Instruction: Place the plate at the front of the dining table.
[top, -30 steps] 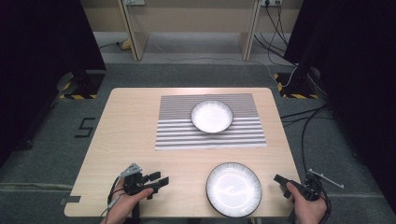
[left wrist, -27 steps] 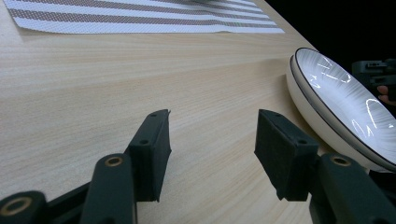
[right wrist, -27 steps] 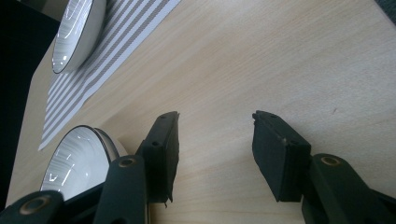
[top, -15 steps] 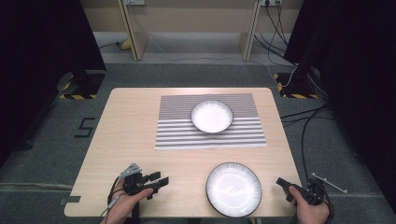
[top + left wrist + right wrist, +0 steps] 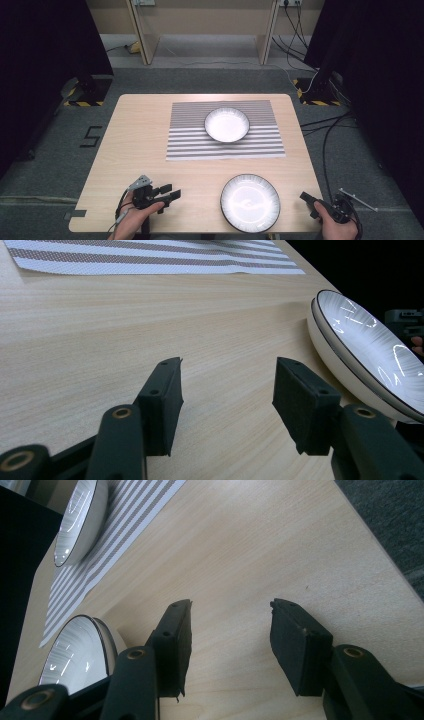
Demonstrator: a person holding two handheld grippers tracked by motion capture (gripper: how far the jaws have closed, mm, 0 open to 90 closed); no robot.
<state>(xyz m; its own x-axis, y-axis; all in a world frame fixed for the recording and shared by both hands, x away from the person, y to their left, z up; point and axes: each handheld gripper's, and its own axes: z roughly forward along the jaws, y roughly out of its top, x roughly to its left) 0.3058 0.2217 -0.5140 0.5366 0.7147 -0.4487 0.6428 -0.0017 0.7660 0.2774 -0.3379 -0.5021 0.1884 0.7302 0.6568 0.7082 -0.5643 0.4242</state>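
Observation:
Near the table's front edge lies a white plate with a dark rim (image 5: 250, 202), also at the right of the left gripper view (image 5: 370, 355) and low on the left of the right gripper view (image 5: 75, 655). A white bowl (image 5: 226, 124) (image 5: 82, 520) rests on the grey-and-white striped mat (image 5: 225, 150) (image 5: 150, 255) (image 5: 115, 535). My left gripper (image 5: 170, 192) (image 5: 227, 375) sits low over the wood to the left of the plate, open, nothing between its pads. My right gripper (image 5: 307, 199) (image 5: 230, 615) hovers at the front right corner, right of the plate, open and empty.
The wooden table (image 5: 145, 130) is bare on its left half. Its right edge (image 5: 385, 555) runs close to my right gripper, with grey carpet beyond. Cables (image 5: 325, 135) trail on the floor to the right.
The right hand has drifted slightly back toward the front right corner of the table. The left gripper, plate and bowl have not moved.

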